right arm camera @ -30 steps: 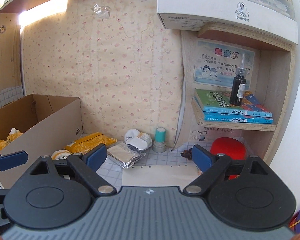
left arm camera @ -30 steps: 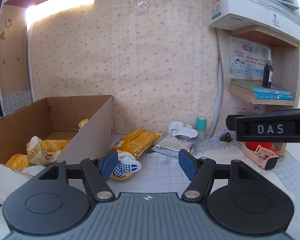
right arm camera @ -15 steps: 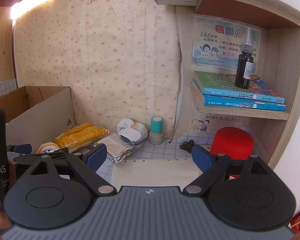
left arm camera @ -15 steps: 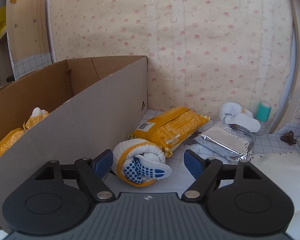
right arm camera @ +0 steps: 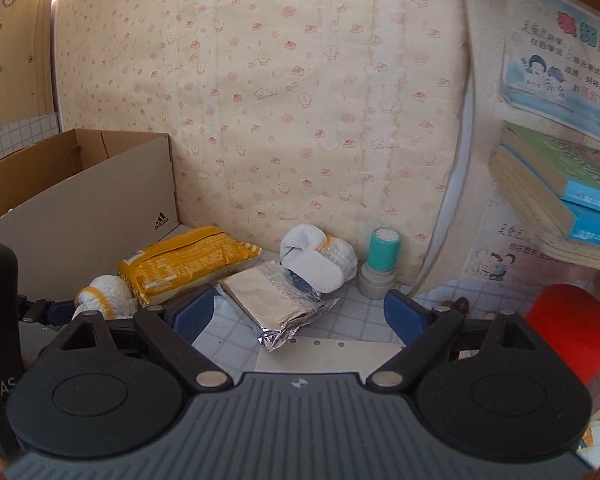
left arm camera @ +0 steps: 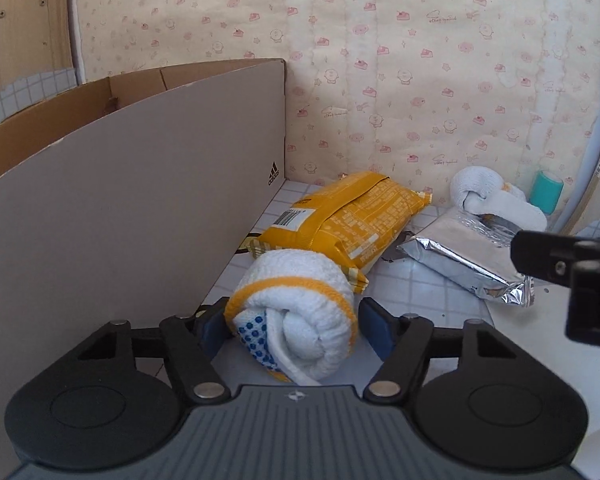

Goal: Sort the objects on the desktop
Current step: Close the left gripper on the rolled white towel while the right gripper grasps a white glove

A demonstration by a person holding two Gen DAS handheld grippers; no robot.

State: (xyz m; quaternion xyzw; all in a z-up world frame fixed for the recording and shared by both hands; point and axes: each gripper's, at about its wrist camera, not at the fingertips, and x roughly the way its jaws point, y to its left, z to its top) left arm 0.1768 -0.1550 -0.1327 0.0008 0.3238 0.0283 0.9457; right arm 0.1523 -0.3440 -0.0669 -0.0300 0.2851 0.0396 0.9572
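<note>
Closer now than a second ago, our left gripper point(left arm camera: 294, 326) has swung in low beside the cardboard shoe box point(left arm camera: 140, 184), and the rolled white sock with a yellow band and blue grip dots point(left arm camera: 296, 312) sits right between its blue pads. Its jaws have just been closing, widening first and then narrowing around the roll. From the left wrist view the pads point(left arm camera: 374, 326) hug both flanks of the roll, though we cannot tell for sure that they already press in. We call it bracketed, not yet firmly pinched.

That sock lies on the white checked table point(left arm camera: 432, 292), just beside the box wall and touching the front corner of the yellow plastic snack packet point(left arm camera: 348, 216) behind it.

We judge it light, soft and springy: terry cloth will squash under the pads instead of slipping, and nothing here is fragile. Best to take it across the thick middle of the roll, below the yellow band, so the loose tongue of the toe does not unroll. A pinch too near the end could let it uncurl.

Our right gripper point(right arm camera: 298, 314) has moved in too, jaws spread wide and empty, hovering over the silver foil pouch point(right arm camera: 276, 300). A second rolled white sock point(right arm camera: 320, 260) rests partly on that pouch near the teal stamp point(right arm camera: 382, 264).
</note>
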